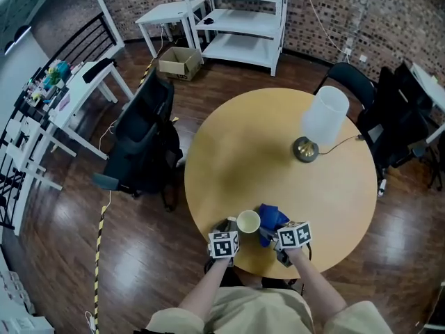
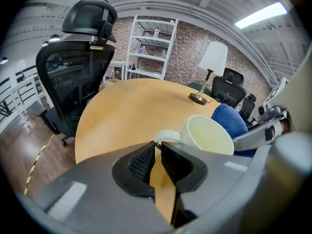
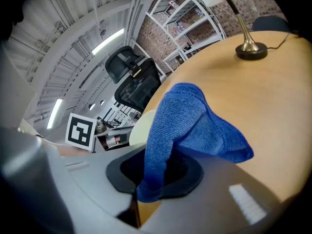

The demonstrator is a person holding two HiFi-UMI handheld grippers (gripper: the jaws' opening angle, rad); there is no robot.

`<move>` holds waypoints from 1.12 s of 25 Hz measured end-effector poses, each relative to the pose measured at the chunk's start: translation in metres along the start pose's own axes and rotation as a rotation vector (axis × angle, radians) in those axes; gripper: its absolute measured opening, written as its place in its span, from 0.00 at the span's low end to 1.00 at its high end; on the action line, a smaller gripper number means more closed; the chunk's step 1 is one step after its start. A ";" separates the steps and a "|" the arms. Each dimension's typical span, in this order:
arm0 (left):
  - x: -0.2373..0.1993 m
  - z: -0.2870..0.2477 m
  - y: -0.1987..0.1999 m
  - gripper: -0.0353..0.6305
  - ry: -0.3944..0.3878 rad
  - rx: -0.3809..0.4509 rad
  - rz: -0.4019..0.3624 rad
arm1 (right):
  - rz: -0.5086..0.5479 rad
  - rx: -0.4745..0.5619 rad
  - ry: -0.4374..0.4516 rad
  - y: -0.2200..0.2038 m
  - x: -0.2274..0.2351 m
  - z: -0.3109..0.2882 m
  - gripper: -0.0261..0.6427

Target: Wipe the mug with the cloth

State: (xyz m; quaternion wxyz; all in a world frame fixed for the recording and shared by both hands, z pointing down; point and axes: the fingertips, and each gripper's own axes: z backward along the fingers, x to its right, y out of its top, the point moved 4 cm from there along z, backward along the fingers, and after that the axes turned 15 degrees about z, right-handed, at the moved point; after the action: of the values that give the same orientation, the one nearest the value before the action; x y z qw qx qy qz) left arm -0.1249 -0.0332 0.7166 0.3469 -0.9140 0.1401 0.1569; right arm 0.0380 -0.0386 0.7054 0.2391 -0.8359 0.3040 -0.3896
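Left claw [image 2: 157, 149] tilted down, pinching mug [image 2: 210, 136] handle

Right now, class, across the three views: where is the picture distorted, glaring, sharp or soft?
Head view: wide-angle bending at the edges, table evenly lit. Left gripper view: fisheye, dark corners, ceiling lights blown out, mug sharp. Right gripper view: cloth weave crisp, foreground soft.

This looks like an office. Black desk chairs [image 1: 142, 141] stand by a round table [image 1: 243, 152] with a lamp [image 1: 321, 120]. White shelves [image 1: 243, 19] and white desks [image 1: 83, 96] stand near a brick wall [image 1: 327, 5] on a wood floor [image 1: 139, 256].
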 end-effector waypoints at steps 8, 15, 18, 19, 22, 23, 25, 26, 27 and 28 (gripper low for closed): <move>-0.010 0.021 -0.023 0.09 0.043 -0.007 0.061 | 0.017 0.055 0.055 0.015 0.010 -0.010 0.11; -0.002 0.029 -0.034 0.08 0.057 -0.026 0.076 | 0.019 0.136 0.002 0.017 0.017 -0.010 0.10; 0.005 0.032 -0.040 0.08 0.050 -0.033 0.100 | 0.093 0.136 -0.008 0.018 0.019 -0.007 0.10; 0.007 0.032 -0.042 0.08 0.049 -0.033 0.113 | 0.121 0.130 -0.005 0.017 0.019 -0.005 0.10; 0.012 0.033 -0.046 0.08 0.052 -0.035 0.139 | 0.187 0.115 0.001 0.009 0.016 -0.001 0.10; 0.012 0.033 -0.046 0.08 0.055 -0.036 0.142 | 0.203 0.115 -0.001 0.006 0.015 0.000 0.10; 0.013 0.031 -0.045 0.08 0.062 -0.038 0.137 | 0.218 0.118 -0.009 0.004 0.014 0.001 0.10; 0.013 0.030 -0.044 0.08 0.065 -0.038 0.133 | 0.224 0.117 -0.011 0.003 0.014 0.001 0.10; 0.013 0.029 -0.043 0.08 0.066 -0.039 0.132 | 0.238 0.111 -0.012 0.003 0.014 0.000 0.10; 0.013 0.029 -0.044 0.08 0.067 -0.041 0.133 | 0.260 0.100 -0.015 0.003 0.014 0.000 0.10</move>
State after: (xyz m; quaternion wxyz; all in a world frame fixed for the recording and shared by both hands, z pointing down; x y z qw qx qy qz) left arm -0.1027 0.0161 0.7165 0.3119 -0.9143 0.2090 0.1520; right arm 0.0443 -0.0501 0.7102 0.3310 -0.7794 0.3883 -0.3636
